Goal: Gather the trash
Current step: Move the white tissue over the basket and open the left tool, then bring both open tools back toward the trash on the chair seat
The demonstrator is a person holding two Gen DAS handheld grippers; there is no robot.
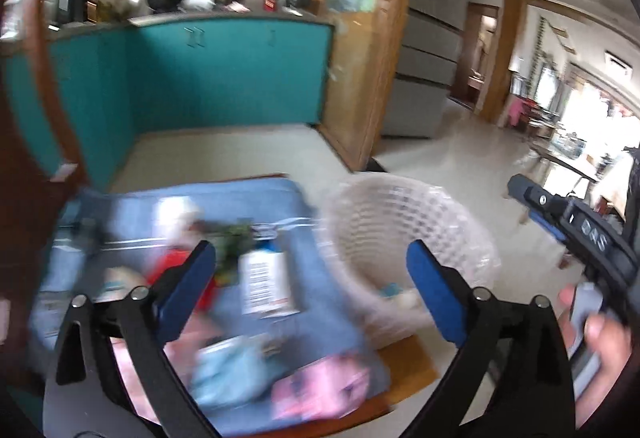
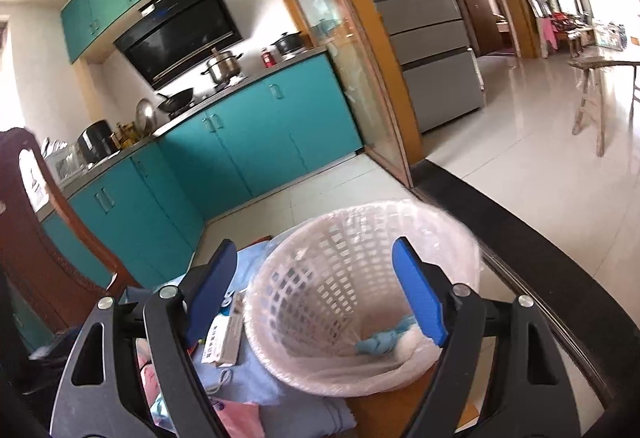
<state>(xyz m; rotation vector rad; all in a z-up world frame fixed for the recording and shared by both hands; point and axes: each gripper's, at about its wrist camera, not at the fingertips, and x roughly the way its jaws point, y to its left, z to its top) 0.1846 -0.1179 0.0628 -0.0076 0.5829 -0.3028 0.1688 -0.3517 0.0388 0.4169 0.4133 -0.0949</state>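
Left gripper released, jaws wide, nothing between them; blurred litter on blue cloth below, white box just ahead. Right gripper spread too, unloaded, basket straight ahead between its fingers, blue scrap inside.

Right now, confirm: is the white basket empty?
No. The white basket already holds a blue crumpled scrap and a white wad.

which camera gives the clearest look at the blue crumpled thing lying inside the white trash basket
The right wrist view. It looks straight down into the white basket, so the blue scrap shows sharply on the liner. The left wrist view is motion-blurred, and the scrap is only a small smear beside that tong's finger.
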